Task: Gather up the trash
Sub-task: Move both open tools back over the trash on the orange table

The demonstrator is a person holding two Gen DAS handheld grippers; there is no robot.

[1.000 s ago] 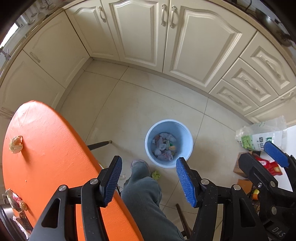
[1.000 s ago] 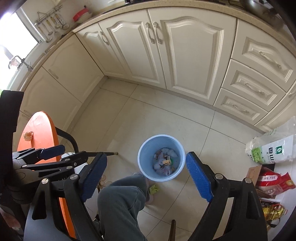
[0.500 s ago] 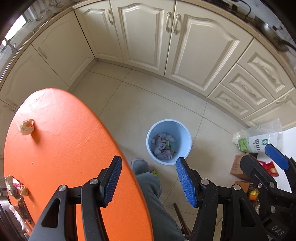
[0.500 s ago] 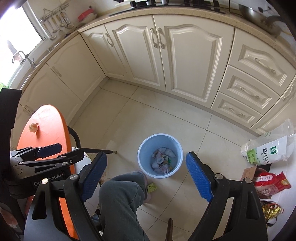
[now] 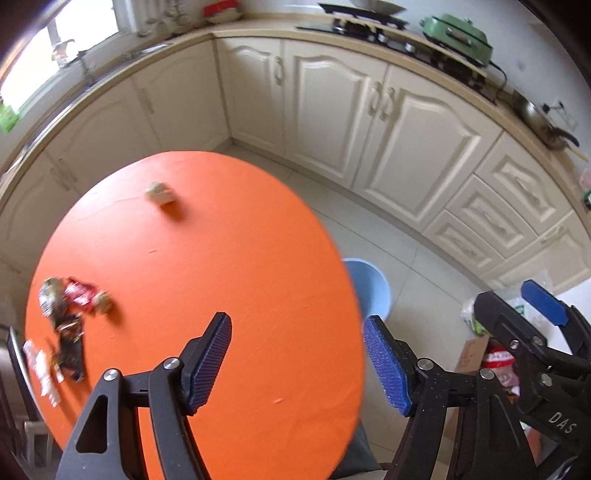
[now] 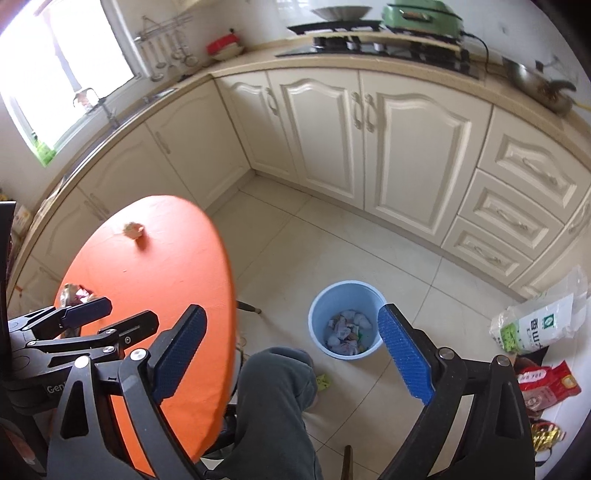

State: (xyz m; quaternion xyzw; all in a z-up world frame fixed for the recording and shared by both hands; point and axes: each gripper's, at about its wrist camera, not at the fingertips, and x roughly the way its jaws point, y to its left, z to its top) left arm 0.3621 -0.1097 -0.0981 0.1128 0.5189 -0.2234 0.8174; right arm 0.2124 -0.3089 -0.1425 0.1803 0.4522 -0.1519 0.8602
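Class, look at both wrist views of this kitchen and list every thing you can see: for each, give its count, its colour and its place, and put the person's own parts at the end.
table: one, orange, round, left of the bin
crumpled paper ball: one, pale, far side of the table
wrapper pile: several, red, dark and silver, table's left edge
bin: one, light blue, on the floor, trash inside
small scrap: one, yellow-green, floor near the bin
rice bag: one, white and green, floor at right
red packet: one, beside the rice bag
cabinets: cream, along the walls
green cooker: one, on the counter
trouser leg: one, grey-green, beside the table
left claw: black, blue pads, open, empty, over the table
right claw: black, blue pads, open, empty
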